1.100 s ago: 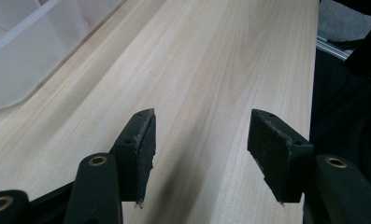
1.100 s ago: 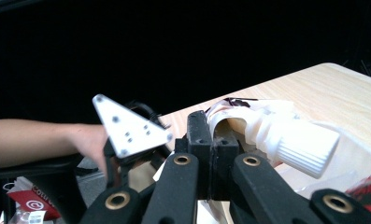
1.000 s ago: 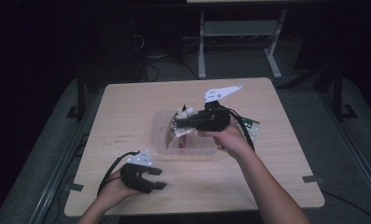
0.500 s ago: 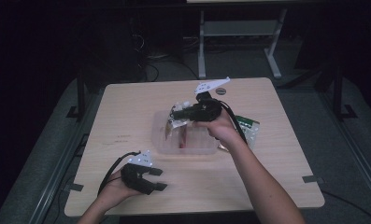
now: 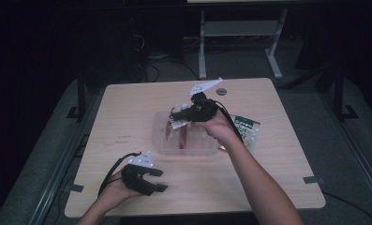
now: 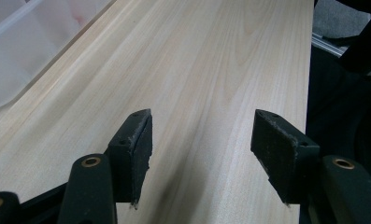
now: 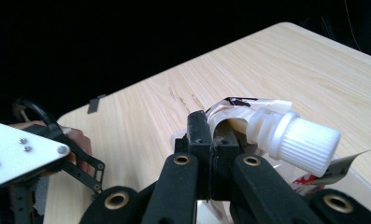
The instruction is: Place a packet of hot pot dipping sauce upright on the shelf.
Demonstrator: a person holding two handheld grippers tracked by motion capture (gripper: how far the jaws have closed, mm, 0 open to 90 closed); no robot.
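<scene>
- High view, middle of the frame: the right gripper [image 5: 176, 116] hangs over the clear plastic bin [image 5: 161, 140], jaws pointing toward the left of the picture.
- Its jaws are pressed together on a spouted pouch [image 5: 178, 123], pinching the crinkled top edge of it.
- Right gripper view, centre: the pouch [image 7: 248, 112] sits just past the jaw tips, its film folded between them.
- The white ribbed cap [image 7: 301, 143] sticks out to the right of the jaws, tilted down toward the lower right of the frame, clear of the pads.
- Inside the bin, in the high view, something red and pale lies under the gripper; what it is, cannot tell.
- A green-and-white packet [image 5: 247, 129] lies flat on the table [image 5: 127, 103] just right of the bin, partly behind the forearm.
- Lower left of the high view: the left gripper [image 5: 159, 180] rests low at the table's near edge, well apart from the bin.
- Left gripper view: the left gripper [image 6: 199, 144] has its jaws spread wide, bare wood between the pads [image 6: 141, 140], the bin's corner [image 6: 29, 51] at upper left.
</scene>
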